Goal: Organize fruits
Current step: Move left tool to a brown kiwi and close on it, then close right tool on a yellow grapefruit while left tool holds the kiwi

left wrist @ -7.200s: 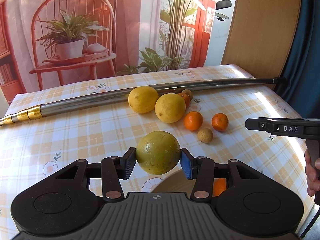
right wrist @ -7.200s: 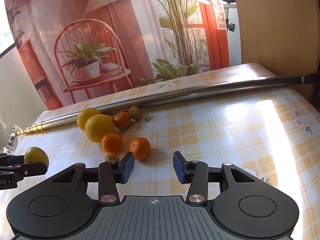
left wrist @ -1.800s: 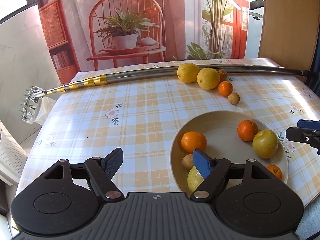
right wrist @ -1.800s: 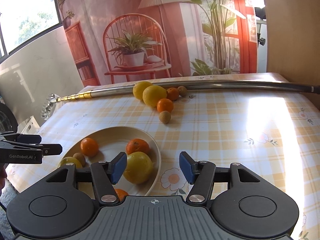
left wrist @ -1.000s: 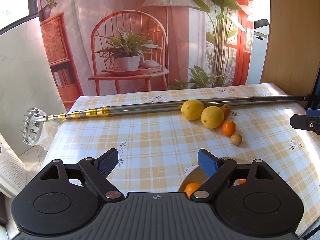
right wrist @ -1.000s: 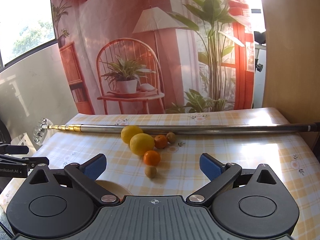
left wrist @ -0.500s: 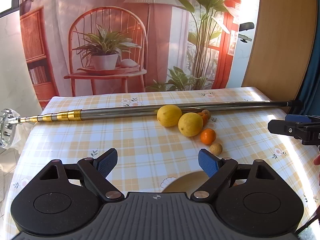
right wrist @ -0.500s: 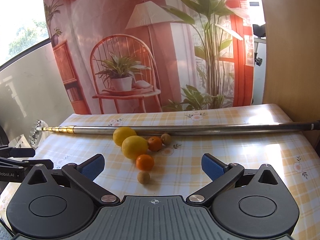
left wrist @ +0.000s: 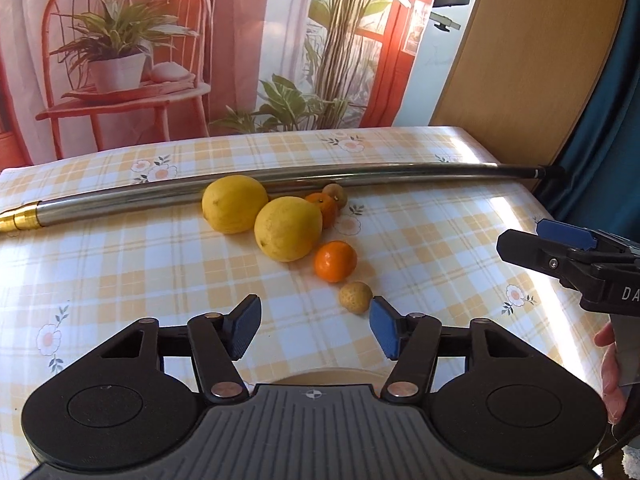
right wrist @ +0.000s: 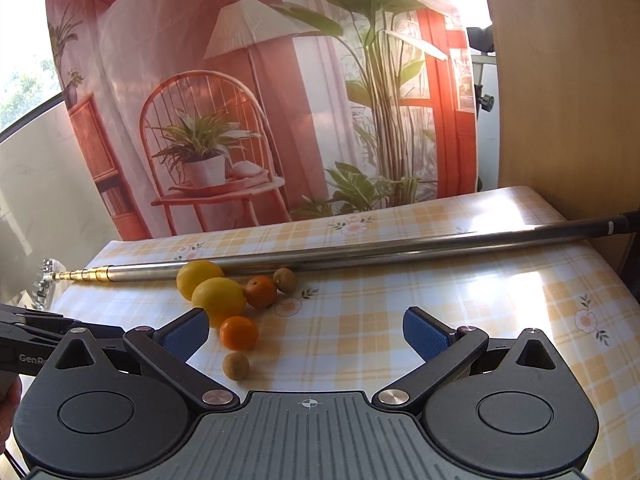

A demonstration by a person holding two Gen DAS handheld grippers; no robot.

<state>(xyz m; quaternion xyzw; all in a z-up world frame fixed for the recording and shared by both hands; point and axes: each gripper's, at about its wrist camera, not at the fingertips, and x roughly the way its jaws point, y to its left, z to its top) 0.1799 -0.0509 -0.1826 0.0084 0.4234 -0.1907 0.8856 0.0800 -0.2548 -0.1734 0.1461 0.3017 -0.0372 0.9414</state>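
Fruits: six are lying in a loose cluster on the table (left wrist: 120, 264), near its far side, just in front of the pole (left wrist: 360, 174).
Lemons: the rear lemon (left wrist: 234, 204) is touching the pole; the front lemon (left wrist: 288, 228) is pressing against it and partly hiding the rear orange (left wrist: 325, 206).
Oranges: the front orange (left wrist: 335, 261) is sitting just beside the front lemon, on the near side.
Brown fruits: the near one (left wrist: 355, 297) is lying just beside the left gripper's right pad; the far one (left wrist: 334, 194) is resting against the pole.
Left gripper (left wrist: 314, 320): hanging open and empty, jaws spread, just short of the cluster.
Right gripper (right wrist: 306, 332): gaping wide and empty over bare cloth, with the front orange and near brown fruit showing beside its left pad.
Bowl (left wrist: 326, 376): only a pale rim is showing under the left gripper; its contents are hidden.
Open room: checked cloth is lying bare to the left of the cluster and to its right, up to the sunlit right edge.
Edges: the table is ending just beyond the pole at a printed backdrop (right wrist: 240, 100); a wooden panel (left wrist: 520, 60) is standing at the far right corner.
In the way: the pole is spanning the table's width behind the fruit, blocking any approach from the back.
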